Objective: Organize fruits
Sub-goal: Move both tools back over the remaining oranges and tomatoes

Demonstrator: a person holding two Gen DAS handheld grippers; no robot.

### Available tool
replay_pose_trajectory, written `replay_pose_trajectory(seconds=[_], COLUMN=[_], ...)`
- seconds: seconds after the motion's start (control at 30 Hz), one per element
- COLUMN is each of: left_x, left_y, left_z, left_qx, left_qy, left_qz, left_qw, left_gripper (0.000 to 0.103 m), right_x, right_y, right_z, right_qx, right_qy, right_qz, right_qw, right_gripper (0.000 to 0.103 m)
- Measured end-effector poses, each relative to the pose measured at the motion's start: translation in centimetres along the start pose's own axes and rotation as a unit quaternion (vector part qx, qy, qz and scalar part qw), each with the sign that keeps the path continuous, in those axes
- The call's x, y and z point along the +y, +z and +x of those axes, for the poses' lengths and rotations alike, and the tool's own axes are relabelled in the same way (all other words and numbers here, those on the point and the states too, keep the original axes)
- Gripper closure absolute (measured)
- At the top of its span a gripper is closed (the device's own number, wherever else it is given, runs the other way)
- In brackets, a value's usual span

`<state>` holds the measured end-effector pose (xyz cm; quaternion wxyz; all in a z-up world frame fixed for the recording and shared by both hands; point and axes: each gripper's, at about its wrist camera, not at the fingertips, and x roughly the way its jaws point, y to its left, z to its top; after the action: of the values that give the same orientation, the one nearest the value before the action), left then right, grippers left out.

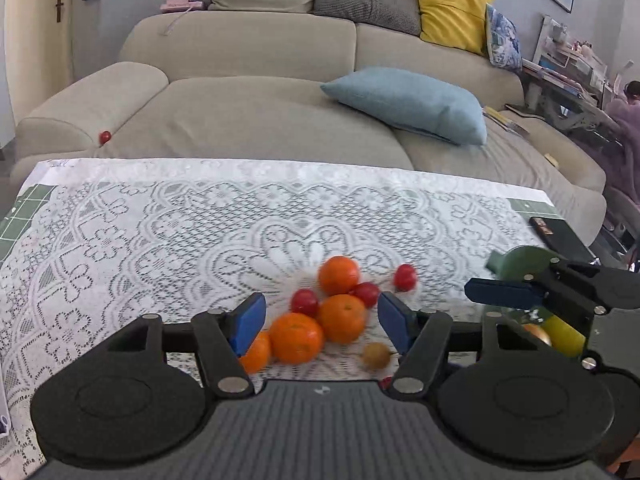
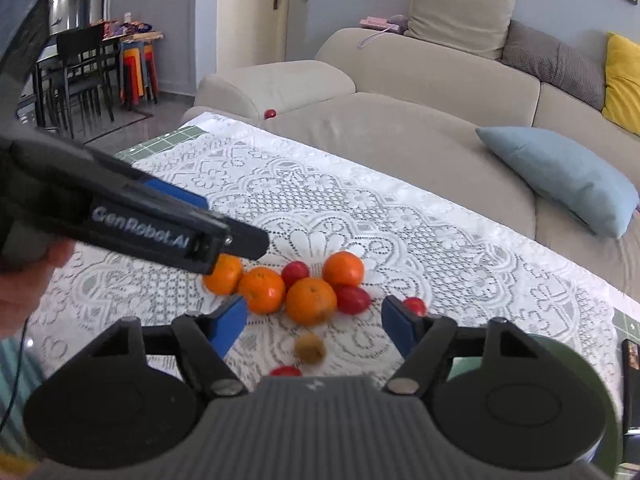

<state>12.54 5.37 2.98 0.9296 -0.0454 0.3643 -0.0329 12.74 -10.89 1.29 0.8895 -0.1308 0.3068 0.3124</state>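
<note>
A heap of several oranges [image 1: 295, 337] [image 2: 311, 301] and small red fruits [image 1: 305, 302] [image 2: 352, 299] lies on the lace-covered table [image 1: 160, 232] [image 2: 320, 208]. A small brown fruit [image 1: 376, 355] [image 2: 310, 347] lies near the front. My left gripper [image 1: 320, 322] is open and empty, low over the heap. My right gripper [image 2: 314, 324] is open and empty, just in front of the heap; it shows at the right of the left wrist view [image 1: 496, 292]. A green bowl [image 1: 524, 262] [image 2: 576, 364] at the right holds a yellow fruit [image 1: 562, 334].
A beige sofa [image 1: 256, 120] [image 2: 400, 136] with a blue cushion [image 1: 412, 104] stands behind the table. One red fruit [image 1: 105, 136] [image 2: 270, 114] lies on the sofa. A dark phone [image 1: 556, 232] lies at the table's right edge. Dining chairs [image 2: 80, 76] stand far left.
</note>
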Motion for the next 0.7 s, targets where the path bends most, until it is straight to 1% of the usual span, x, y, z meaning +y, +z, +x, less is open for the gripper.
replay_pose_trajectory(seconds=[0.03,0.13,0.33,0.43,0.5,0.63,0.7], left_x=[0.3,1.6,2.9,3.3,3.5,3.5,3.8], left_y=[-0.3,-1.3,-3.1,-3.8,-4.2,-4.8,-4.9], left_z=[0.3,1.0,1.9,2.1,2.0,1.8,1.9], left_qx=[-0.001,-0.006,-0.013,-0.011,-0.012,-0.027,-0.027], left_qy=[0.003,0.010,0.038,0.035,0.034,0.048,0.050], left_qz=[-0.002,-0.008,0.005,0.002,0.005,0.018,0.016], left_qw=[1.0000,0.9999,0.9992,0.9993,0.9993,0.9983,0.9983], left_gripper=[0.032,0.035,0.035,0.035,0.035,0.035,0.035], right_x=[0.3,0.9,2.0,2.1,2.2,1.7,1.5], right_y=[-0.2,-0.6,-0.9,-1.2,-1.5,-2.0,-2.1], right_z=[0.7,2.6,4.9,6.1,6.8,7.0,6.9], right_qx=[0.003,0.013,0.012,-0.004,0.001,-0.002,-0.009], right_qy=[-0.004,-0.001,-0.015,-0.024,-0.026,-0.028,-0.026], right_qz=[-0.001,0.011,0.000,0.010,0.020,0.041,0.053], right_qw=[1.000,1.000,1.000,1.000,0.999,0.999,0.998], right_gripper=[0.043,0.055,0.056,0.056,0.056,0.056,0.056])
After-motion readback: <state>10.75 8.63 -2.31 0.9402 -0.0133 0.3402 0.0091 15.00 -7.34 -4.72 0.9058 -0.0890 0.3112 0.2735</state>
